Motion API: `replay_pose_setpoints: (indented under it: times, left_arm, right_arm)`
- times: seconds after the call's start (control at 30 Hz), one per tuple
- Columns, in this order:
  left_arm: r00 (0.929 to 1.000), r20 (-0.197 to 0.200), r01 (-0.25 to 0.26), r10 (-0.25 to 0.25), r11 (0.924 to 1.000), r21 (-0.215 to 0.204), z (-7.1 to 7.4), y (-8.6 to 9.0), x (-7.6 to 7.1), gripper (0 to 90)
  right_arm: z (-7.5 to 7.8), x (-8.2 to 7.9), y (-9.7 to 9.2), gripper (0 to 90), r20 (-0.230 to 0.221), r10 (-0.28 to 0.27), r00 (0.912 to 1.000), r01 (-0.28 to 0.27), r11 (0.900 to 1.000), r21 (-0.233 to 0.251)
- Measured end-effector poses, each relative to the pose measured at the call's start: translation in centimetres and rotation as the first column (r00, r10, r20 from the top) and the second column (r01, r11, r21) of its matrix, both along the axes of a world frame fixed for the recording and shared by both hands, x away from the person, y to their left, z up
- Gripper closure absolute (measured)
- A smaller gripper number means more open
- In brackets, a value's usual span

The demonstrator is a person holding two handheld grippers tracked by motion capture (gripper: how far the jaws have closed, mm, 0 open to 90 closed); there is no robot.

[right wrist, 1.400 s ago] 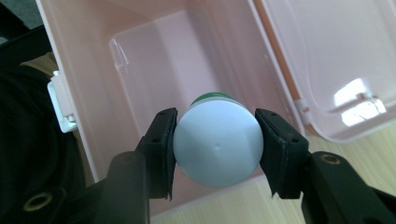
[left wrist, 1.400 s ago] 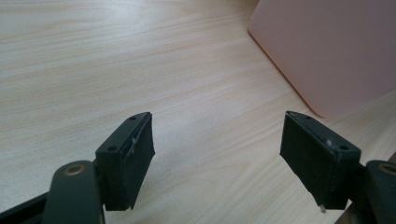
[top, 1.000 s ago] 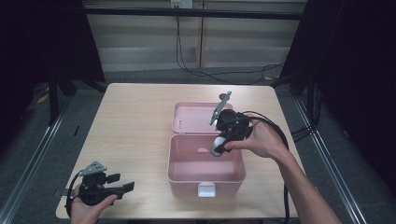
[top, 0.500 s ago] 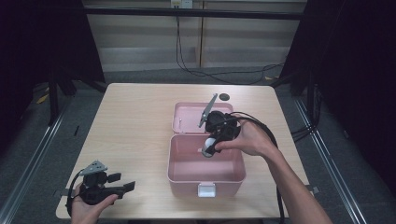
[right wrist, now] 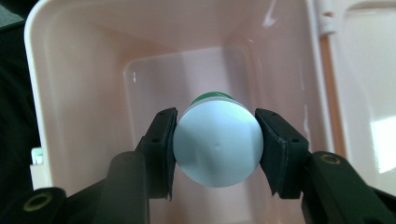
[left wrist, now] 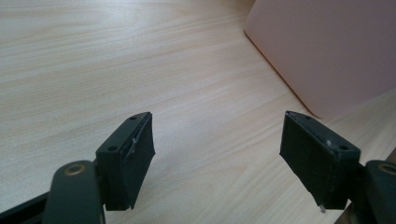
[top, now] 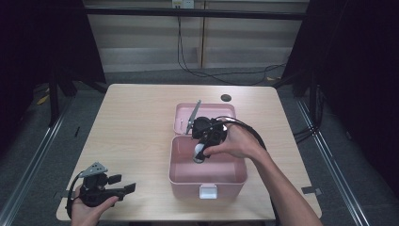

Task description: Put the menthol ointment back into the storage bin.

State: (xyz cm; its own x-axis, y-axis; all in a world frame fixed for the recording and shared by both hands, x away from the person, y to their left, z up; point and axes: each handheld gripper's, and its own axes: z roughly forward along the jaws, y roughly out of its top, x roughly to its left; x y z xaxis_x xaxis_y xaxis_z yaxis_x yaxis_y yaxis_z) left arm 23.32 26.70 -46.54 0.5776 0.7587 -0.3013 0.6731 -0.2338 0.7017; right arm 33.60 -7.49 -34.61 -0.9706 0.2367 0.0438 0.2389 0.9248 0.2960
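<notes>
The white bottle (right wrist: 217, 148) sits clamped between the two black pads of the right hand-held gripper (right wrist: 217, 149), held over the open pink box (right wrist: 79, 93) with its flat white base turned toward the camera on that gripper. A rim of green (right wrist: 212, 96) peeks out at its far end. No brand, label or lettering can be read on the bottle, the box or either tool; the base carries only a small moulding dimple.

From the high view the bottle (top: 199, 152) reads as a small pale shape hanging under the right hand-held gripper (top: 202, 149), just inside the back part of the box (top: 207, 181). That view also gives what the right gripper view cannot: the box stands near the middle of the worktop (top: 131, 122), its lid (top: 205, 113) lies open behind it, and a white latch (top: 208, 191) sits on its front wall.

The left hand-held gripper (top: 123, 190) rests at the near left corner of the worktop, well apart from the box. In the left gripper view its jaws stand wide apart with only bare wood grain (left wrist: 140, 60) between them, and a pink side of the box (left wrist: 327, 51) shows at the upper right.
</notes>
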Motion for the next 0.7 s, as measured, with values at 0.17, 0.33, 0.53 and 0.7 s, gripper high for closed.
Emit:
replay_pose_setpoints:
  times: [0.17, 0.33, 0.53, 0.7]
  left_arm:
    - [1.0000, 0.000, 0.002, -0.002, 1.0000, -0.002, 0.0, -0.1, 0.0, 26.0]
    - [1.0000, 0.001, 0.003, -0.003, 1.0000, -0.001, 0.0, 0.0, 0.0, 26.1]
    - [1.0000, 0.006, -0.001, 0.001, 1.0000, 0.001, 0.0, 0.1, 0.0, 26.3]
    - [1.0000, 0.009, 0.004, -0.004, 1.0000, 0.001, 0.1, 0.0, -0.1, 26.5]
  right_arm:
    - [-0.6, 0.0, 0.9, 51.3, -0.016, 0.012, 0.9998, -0.012, 0.9999, 0.000]
    - [-1.0, 0.1, 1.7, 51.3, -0.022, 0.023, 0.9995, -0.023, 0.9997, -0.005]
    - [-2.0, 0.2, 2.8, 51.3, -0.033, 0.046, 0.9984, -0.047, 0.9987, -0.018]
    - [-2.7, 0.3, 3.4, 51.3, -0.046, 0.061, 0.9971, -0.062, 0.9980, -0.010]
